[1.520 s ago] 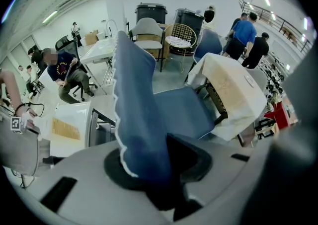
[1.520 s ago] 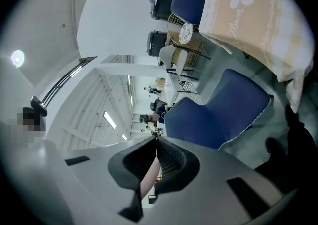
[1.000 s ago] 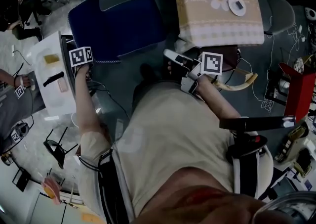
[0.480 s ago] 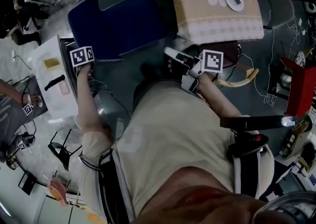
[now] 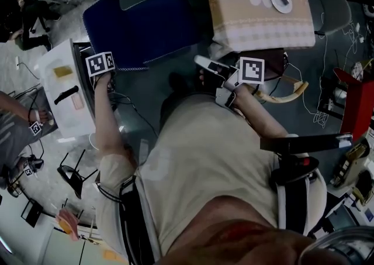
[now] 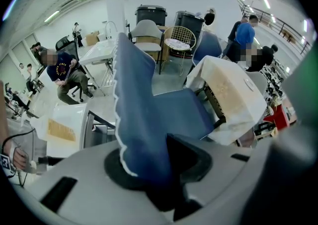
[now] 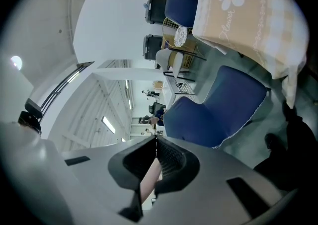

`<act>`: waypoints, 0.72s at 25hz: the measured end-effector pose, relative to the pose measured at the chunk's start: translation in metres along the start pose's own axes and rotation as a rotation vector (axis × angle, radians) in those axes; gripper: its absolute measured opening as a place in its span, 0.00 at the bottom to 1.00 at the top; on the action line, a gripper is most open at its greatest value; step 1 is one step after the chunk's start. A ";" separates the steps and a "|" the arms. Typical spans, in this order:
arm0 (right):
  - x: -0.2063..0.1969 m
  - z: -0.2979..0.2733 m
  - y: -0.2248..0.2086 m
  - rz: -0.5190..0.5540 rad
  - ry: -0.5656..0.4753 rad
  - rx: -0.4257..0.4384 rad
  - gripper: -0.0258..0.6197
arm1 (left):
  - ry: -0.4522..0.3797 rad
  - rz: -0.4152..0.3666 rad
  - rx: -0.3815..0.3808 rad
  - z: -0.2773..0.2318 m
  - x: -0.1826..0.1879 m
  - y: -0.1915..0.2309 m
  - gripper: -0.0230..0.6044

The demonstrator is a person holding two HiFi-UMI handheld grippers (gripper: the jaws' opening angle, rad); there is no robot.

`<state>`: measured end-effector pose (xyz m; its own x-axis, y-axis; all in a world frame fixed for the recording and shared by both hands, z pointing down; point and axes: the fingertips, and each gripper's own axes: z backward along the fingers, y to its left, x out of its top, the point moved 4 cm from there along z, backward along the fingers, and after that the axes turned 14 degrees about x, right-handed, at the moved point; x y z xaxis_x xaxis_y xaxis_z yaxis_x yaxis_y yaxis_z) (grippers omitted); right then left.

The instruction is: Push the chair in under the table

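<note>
Unmoved, left gripper pinches fabric-covered blue chair.

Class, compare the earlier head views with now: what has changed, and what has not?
Nothing of the task visibly moved. The left gripper stays shut on the backrest of the blue chair, the right gripper stays shut, and the chair remains beside the table, not under it.

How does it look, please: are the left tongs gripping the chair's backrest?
Yes, the blue backrest stands clamped between the left tongs.
</note>
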<state>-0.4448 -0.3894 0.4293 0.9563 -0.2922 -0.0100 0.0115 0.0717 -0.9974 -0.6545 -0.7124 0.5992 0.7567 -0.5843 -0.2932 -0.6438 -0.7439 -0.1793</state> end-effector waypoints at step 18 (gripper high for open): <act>0.000 -0.003 -0.004 0.004 -0.008 -0.001 0.06 | -0.037 -0.074 -0.019 0.001 0.009 -0.017 0.23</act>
<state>-0.4458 -0.3929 0.4326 0.9587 -0.2840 -0.0136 0.0071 0.0716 -0.9974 -0.6368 -0.7043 0.5990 0.7971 -0.5154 -0.3146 -0.5839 -0.7907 -0.1840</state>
